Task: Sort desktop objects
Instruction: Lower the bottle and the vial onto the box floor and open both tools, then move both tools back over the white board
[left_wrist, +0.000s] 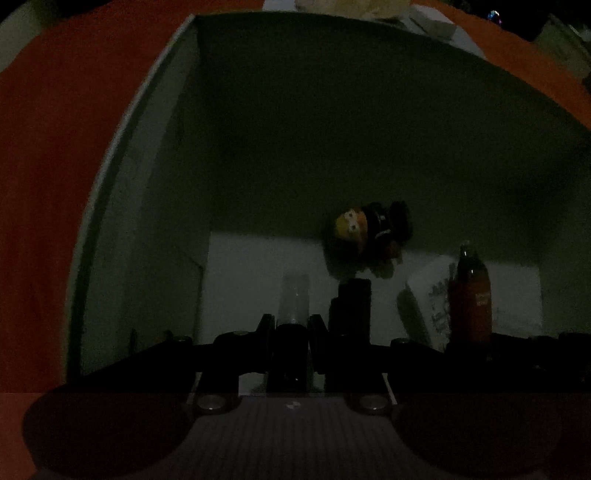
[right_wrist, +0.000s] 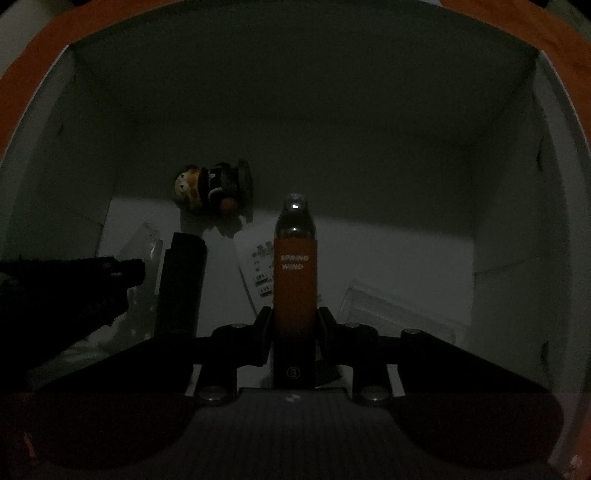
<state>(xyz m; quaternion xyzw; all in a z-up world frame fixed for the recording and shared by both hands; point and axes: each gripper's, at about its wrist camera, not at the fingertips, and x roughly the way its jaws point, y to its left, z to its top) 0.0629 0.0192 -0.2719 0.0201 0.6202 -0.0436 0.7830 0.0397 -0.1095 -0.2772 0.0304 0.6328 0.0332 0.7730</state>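
Note:
Both grippers point down into a dim white box (left_wrist: 155, 184) (right_wrist: 369, 129). My left gripper (left_wrist: 291, 321) is shut on a slim clear tube (left_wrist: 294, 295), which sticks out beyond the fingertips. My right gripper (right_wrist: 295, 314) is shut on an orange bottle (right_wrist: 295, 273) labelled "SPRING WIND", with a dark rounded top. In the left wrist view that bottle (left_wrist: 472, 302) stands to the right. In the right wrist view the left gripper (right_wrist: 74, 280) shows as a dark shape at the left edge.
On the box floor lie a small toy figure (left_wrist: 369, 229) (right_wrist: 210, 192) by the far wall, a black cylinder (left_wrist: 351, 306) (right_wrist: 181, 284), a white printed card (left_wrist: 432, 295) (right_wrist: 255, 273) and a clear plastic case (right_wrist: 399, 314). An orange tabletop (left_wrist: 55, 147) surrounds the box.

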